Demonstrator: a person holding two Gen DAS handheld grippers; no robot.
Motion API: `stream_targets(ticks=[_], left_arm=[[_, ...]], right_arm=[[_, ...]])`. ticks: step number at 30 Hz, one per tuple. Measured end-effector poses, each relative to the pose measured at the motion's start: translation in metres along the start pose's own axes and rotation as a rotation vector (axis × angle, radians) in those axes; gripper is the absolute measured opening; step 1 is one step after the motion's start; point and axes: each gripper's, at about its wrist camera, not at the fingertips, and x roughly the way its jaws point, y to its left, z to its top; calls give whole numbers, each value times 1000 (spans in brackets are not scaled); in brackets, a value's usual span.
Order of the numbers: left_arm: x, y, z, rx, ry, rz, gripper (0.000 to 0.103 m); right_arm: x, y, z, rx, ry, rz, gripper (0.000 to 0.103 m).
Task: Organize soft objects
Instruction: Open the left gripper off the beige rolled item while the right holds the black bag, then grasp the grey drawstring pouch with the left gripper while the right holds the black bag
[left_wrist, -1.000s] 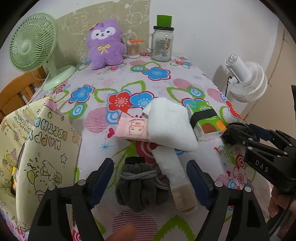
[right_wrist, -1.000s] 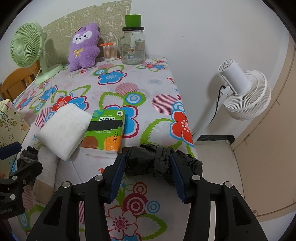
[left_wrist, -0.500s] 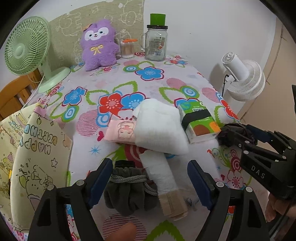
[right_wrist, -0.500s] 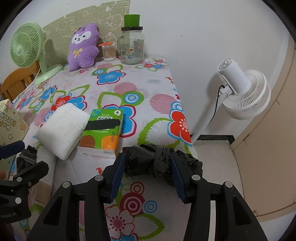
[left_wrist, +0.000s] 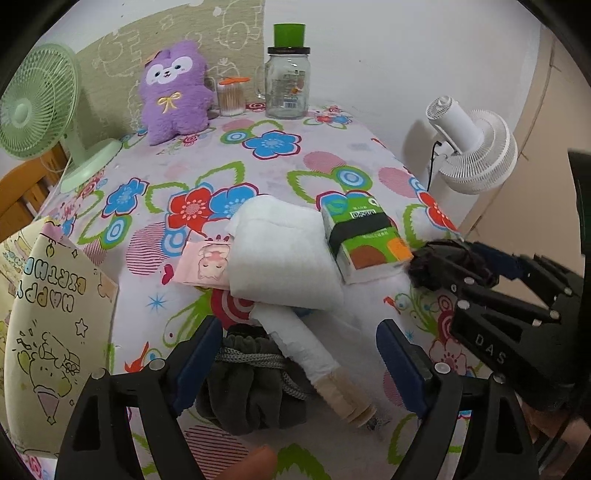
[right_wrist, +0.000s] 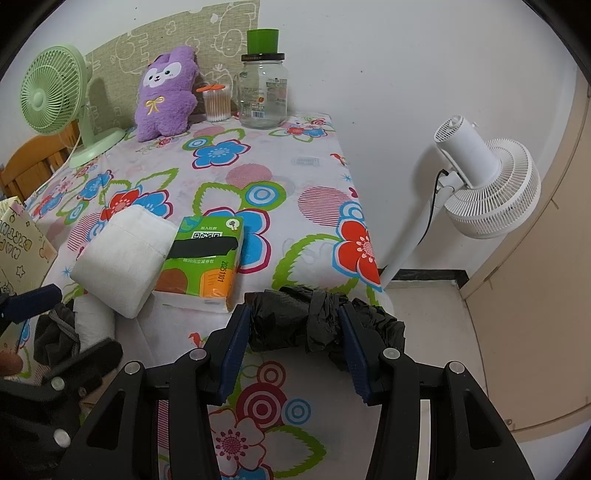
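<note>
My right gripper is shut on a crumpled black plastic bag at the table's right front edge; it also shows in the left wrist view. My left gripper is open above a dark grey drawstring pouch and a rolled white bandage. A folded white towel lies on a pink packet. A green tissue pack lies beside the towel. A purple plush toy sits at the back.
A yellow birthday gift bag stands at the left edge. A green fan, a glass jar and a cotton swab tub stand at the back. A white floor fan stands right of the table.
The left gripper has pulled back and risen slightly, so the pouch and bandage sit lower between its fingers. The right gripper has kept hold of the black bag and shifted little.
</note>
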Motion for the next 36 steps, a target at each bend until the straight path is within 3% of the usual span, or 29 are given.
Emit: stream_targets(ticks=[5,8,12,23,32,34,36], left_arm=[[-1,1,-3,2,4,9,66],[-6,5,-2,-21,0,-16,44],[-8,6,-2,-20,-1,-19,33],[-18,11,-1,-21,-23,-31,24],[-24,19,-2,-36,-36,-23,24],[-25,21,-5,-39,-31,-17,43],[-24,24,-8,-42,-24,6,76]], right_arm=[[0,0,0,0,0,0,52],[0,0,0,0,0,-1,52],[0,-1,0,0,0,-1,52],[1,0,0,0,0,-1,52],[1,-2,1,5,0,2,52],[0,-2,1,5,0,1,52],[0,-1,2,5,-1,0,52]])
